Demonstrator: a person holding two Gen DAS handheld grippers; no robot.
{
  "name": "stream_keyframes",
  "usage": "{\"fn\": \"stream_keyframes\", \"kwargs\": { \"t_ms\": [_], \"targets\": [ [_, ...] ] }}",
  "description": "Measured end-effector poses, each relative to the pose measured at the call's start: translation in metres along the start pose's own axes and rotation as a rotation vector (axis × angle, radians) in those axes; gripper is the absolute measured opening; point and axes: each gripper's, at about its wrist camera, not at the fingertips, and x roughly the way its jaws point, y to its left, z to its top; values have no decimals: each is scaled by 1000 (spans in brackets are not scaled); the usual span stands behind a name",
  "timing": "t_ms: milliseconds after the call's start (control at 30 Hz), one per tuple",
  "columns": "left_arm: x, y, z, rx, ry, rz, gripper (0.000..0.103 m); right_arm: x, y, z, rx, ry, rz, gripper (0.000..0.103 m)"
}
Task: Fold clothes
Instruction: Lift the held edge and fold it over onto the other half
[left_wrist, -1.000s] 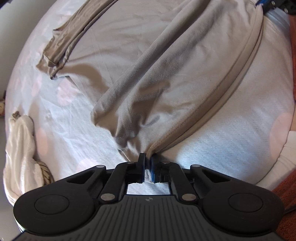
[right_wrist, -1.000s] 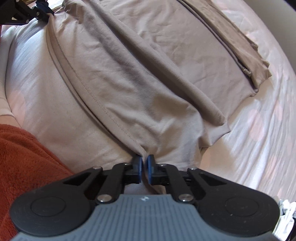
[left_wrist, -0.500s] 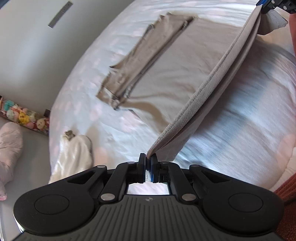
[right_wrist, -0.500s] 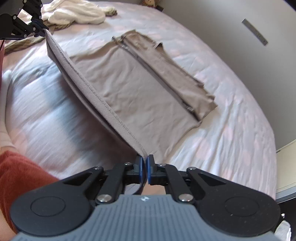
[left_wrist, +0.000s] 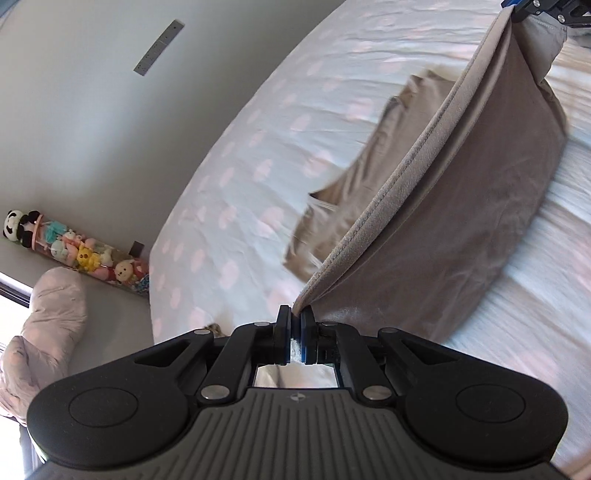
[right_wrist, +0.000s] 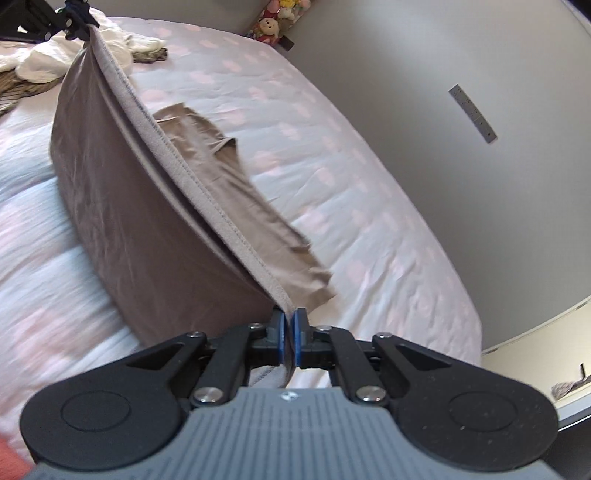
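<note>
**Taupe garment held up by its hem, both ends pinched**

Left wrist view: the left gripper (left_wrist: 294, 325) is clamped tight on one end of the taupe garment (left_wrist: 461, 229) hem. The stitched edge stretches taut up to the right gripper (left_wrist: 517, 5) at far right. The cloth hangs over the cloud-print bedsheet (left_wrist: 258, 147).

Right wrist view: the right gripper (right_wrist: 289, 325) pinches the other hem end; the left gripper (right_wrist: 79, 18) sits far left, near a white garment (right_wrist: 55, 59).

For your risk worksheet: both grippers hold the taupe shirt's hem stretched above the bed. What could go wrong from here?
1. The left gripper and right gripper pinch only the hem edge; it may slip out.
2. The shirt has loose sleeves trailing on the bed, which may bunch under the fold.
</note>
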Motion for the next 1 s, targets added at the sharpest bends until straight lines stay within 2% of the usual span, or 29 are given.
{"fn": "stream_keyframes", "kwargs": {
  "t_ms": [200,300,433,600,767,867,933,1000],
  "targets": [
    [61,29,41,-20,42,-28,3,62,-30,30,-46,14,-26,6],
    [98,32,56,-19,74,-43,3,102,-39,39,-59,28,-16,6],
    [153,32,69,-43,110,-69,3,162,-47,45,-16,52,19,6],
    [209,27,71,-118,134,-110,3,230,-42,44,22,84,66,6],
    [250,21,63,-187,129,-139,3,275,-38,41,81,106,117,7],
    [265,21,60,-231,119,-140,8,290,-43,39,144,115,136,14],
    [269,25,58,-264,110,-125,15,298,-53,38,207,114,138,17],
    [271,32,55,-305,109,-101,15,301,-65,35,288,114,136,24]
  ]
}}
